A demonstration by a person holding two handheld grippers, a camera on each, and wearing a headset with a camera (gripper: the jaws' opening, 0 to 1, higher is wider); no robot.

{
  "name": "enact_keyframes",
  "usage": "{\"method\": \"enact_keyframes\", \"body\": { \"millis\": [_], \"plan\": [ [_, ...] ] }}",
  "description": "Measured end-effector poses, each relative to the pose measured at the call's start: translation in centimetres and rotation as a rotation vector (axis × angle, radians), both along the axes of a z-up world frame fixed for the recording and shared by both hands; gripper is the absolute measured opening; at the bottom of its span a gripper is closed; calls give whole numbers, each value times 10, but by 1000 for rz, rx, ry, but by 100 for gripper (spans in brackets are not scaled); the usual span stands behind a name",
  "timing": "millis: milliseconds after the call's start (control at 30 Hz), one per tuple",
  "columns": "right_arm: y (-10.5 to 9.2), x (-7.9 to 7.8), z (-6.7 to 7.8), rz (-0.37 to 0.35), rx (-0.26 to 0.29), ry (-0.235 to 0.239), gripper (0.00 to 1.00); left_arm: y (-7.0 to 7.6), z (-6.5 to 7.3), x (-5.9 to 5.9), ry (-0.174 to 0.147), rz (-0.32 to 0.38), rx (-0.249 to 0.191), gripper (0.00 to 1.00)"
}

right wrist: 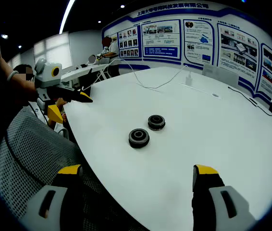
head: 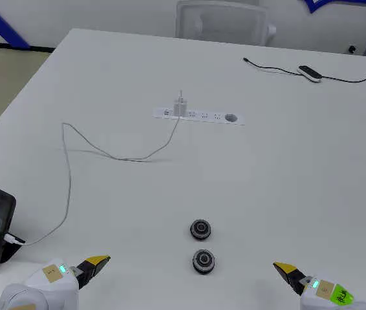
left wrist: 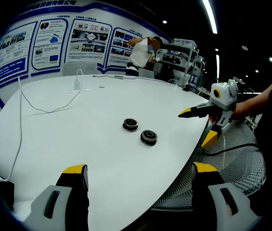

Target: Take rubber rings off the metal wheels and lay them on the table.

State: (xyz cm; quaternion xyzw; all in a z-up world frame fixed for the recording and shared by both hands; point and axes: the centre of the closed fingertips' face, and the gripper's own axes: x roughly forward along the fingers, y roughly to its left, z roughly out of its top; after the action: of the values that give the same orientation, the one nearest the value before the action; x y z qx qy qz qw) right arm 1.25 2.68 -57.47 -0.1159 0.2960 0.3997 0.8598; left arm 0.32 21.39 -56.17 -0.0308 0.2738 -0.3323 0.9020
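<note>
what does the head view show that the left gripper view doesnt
Head view adds: the beige floor beside the table.
Left gripper view adds: wall posters, ceiling lights and a person in the background.
Shared: the white table, the near wheel, the far wheel, the white cable and the right tool.

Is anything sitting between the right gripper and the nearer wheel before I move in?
Nothing visible stands in the way. Only bare table lies between the right gripper, jaws open, and the nearer wheel. The second wheel sits beyond it, apart, outside that path.
</note>
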Motion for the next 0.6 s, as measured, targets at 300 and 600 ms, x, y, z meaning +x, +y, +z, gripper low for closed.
{"method": "enact_keyframes", "body": {
  "millis": [300, 600],
  "plan": [
    [0, 1, 0, -4, 0, 0, 96, 1, 0, 2, -2, 2, -1, 90],
    [1, 1, 0, -1, -1, 4, 95, 1, -1, 2, 1, 1, -1, 89]
  ]
}}
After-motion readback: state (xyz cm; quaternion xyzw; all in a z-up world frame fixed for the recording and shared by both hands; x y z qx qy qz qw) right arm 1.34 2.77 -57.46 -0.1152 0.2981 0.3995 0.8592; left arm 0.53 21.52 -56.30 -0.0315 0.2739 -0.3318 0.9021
